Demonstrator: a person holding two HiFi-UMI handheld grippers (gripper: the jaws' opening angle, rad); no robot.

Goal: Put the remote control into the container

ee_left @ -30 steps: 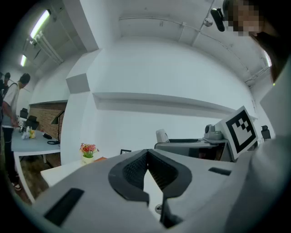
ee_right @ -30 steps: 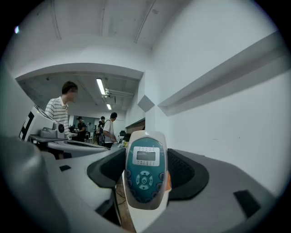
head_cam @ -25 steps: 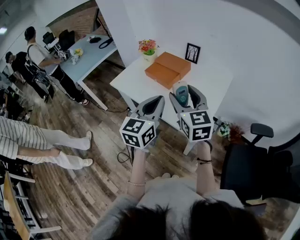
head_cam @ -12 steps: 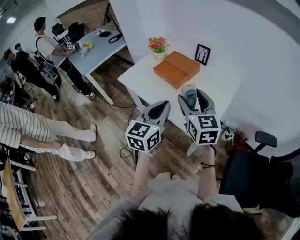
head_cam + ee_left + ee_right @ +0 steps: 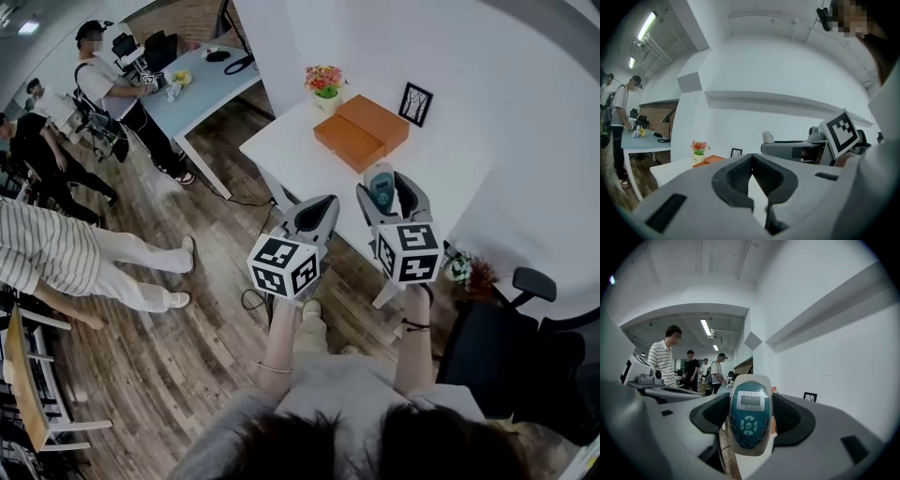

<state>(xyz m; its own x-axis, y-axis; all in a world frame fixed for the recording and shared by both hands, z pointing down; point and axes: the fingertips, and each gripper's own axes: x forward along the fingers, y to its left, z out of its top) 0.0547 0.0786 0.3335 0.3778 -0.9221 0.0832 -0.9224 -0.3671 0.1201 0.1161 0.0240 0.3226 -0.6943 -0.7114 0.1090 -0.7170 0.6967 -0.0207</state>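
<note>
Well, the white table (image 5: pixel 300 159) stands in front of me against the wall, and it is the biggest thing here. On its far part lies the orange container (image 5: pixel 361 136), near the wall. I hold both grippers in the air before the near edge of the table, side by side. My left gripper (image 5: pixel 322 202) has its jaws pressed together at the tips, with nothing between them. My right gripper (image 5: pixel 383 186) pinches the remote control (image 5: pixel 750 413) between its two jaws. The remote stands upright, its screen and buttons face me, and it is well apart from the container. A small pot of flowers (image 5: pixel 325 82) and a little black picture frame (image 5: pixel 415 103) stand beside the container.
</note>
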